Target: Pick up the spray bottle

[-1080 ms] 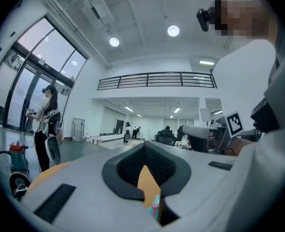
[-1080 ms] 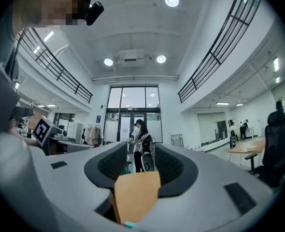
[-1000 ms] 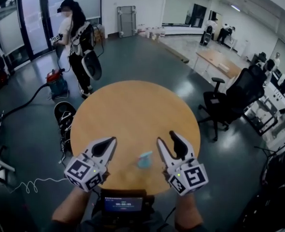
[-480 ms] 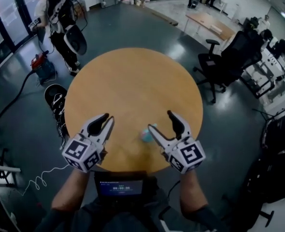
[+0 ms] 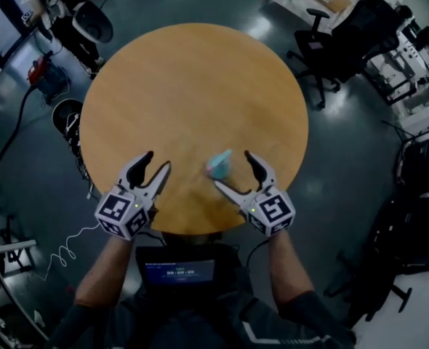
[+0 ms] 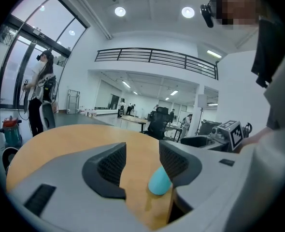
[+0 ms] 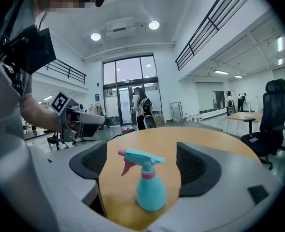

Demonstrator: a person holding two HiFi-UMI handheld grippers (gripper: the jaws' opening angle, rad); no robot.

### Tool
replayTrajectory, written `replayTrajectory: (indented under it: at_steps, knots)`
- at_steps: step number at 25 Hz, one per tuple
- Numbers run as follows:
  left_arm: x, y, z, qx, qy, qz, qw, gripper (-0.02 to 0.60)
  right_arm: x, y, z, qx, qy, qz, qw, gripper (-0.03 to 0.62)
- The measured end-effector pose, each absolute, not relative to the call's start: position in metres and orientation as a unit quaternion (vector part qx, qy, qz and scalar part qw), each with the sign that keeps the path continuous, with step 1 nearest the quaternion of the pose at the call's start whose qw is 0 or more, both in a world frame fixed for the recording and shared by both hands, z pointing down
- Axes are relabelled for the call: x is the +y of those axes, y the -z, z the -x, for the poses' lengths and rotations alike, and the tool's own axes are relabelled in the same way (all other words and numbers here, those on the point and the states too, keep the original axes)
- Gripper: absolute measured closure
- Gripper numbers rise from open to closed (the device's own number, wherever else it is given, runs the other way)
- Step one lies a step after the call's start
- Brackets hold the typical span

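Two hand-held tongs are hovering over the near edge of a round wooden tabletop [image 5: 193, 78], on which a turquoise spray bottle [image 5: 218, 166] is standing upright, its long axis vertical and its pink-triggered head turned toward the person's left. The right tongs [image 5: 233, 170] are spread wide, their jaws having just been opening, and they are pinching nothing. In the right gripper view the spray bottle [image 7: 148, 187] is sitting centred in the gap of the right tongs [image 7: 141, 166], a little ahead of the pads and clear of both. The left tongs [image 5: 156, 161] are likewise spread, their jaws also having just been opening, with only bare wood between them. In the left gripper view, past the left tongs [image 6: 141, 161], the bottle's rounded body [image 6: 159, 181] is peeking out beside the right-hand jaw, so the bottle is lying off to that tool's right rather than in its line. The governing relation is therefore this: the bottle is lying between the two tools but just beside the inner jaw of the right one and well apart from the left, which is making the right hand the nearer and better aligned. A short forward advance would probably bring the pads alongside the bottle's body below the head, across its upright axis.
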State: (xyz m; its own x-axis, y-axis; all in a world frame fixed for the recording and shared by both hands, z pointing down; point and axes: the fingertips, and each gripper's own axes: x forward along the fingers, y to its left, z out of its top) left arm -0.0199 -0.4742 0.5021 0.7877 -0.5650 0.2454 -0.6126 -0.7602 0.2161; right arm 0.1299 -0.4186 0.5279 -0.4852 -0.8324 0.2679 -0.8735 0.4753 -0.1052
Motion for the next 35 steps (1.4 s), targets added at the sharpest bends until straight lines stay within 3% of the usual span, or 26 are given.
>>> replayTrajectory:
  at_steps: [18, 35]
  knots:
    - [-0.492, -0.649, 0.000, -0.311, -0.167, -0.913, 0.205, 0.368, -0.452, -0.663, -0.138, -0.830, -0.169, -0.508, 0.156, 0.112]
    - [-0.497, -0.674, -0.005, -0.295, -0.181, -0.909, 0.232, 0.368, -0.477, -0.675, -0.099, -0.863, -0.138, -0.461, 0.157, 0.103]
